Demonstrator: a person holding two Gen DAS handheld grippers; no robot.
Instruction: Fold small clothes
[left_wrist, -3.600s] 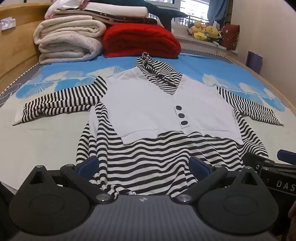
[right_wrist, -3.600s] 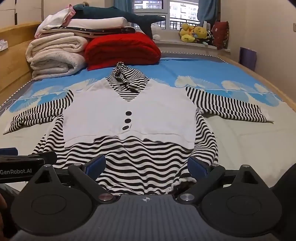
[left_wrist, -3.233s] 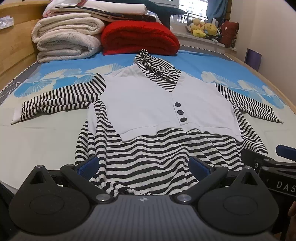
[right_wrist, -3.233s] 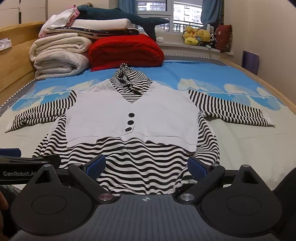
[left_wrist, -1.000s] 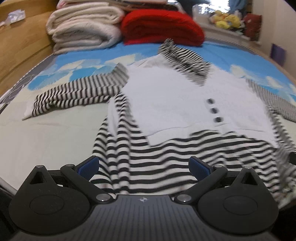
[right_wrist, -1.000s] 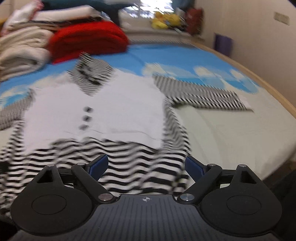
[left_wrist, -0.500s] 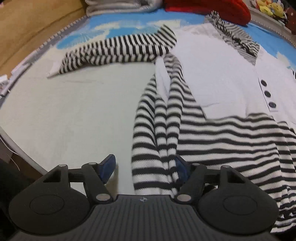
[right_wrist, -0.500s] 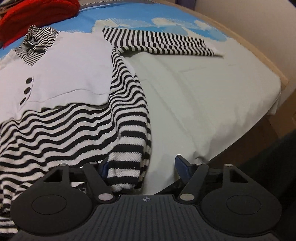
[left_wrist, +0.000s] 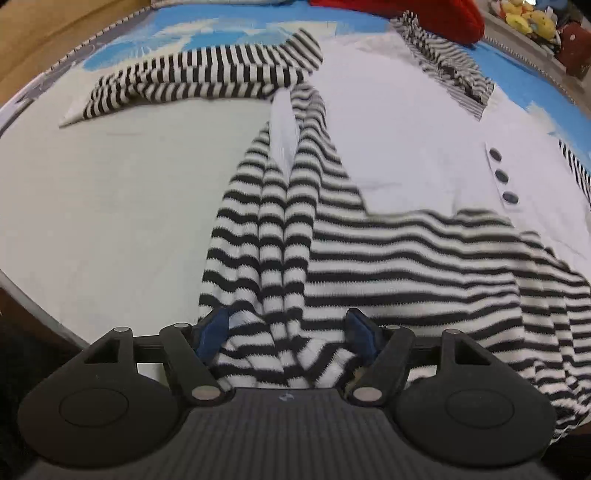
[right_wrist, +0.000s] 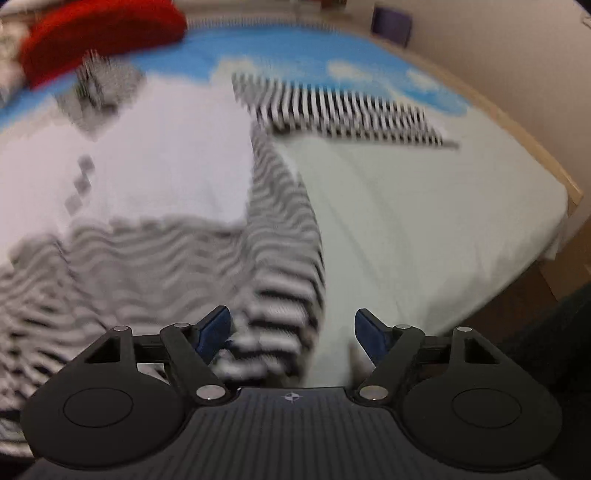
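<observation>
Evidently soft, light knit: the striped top lies flat mid-frame on the bed. Left gripper clamps its bunched hem corner; right gripper (blurred) seemingly straddles the opposite corner, unclamped.

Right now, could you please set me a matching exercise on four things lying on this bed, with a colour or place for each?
Things:
1. folded red blanket
2. three dark round buttons
3. black-and-white striped sleeve
4. striped bottom corner of the top

Descriptions:
A. between the jaws of the left gripper
B. on the white front panel
C. stretched out sideways on the sheet
D. at the far end of the bed

Pairs: 1-D, 2-B, 3-C, 4-A
</observation>
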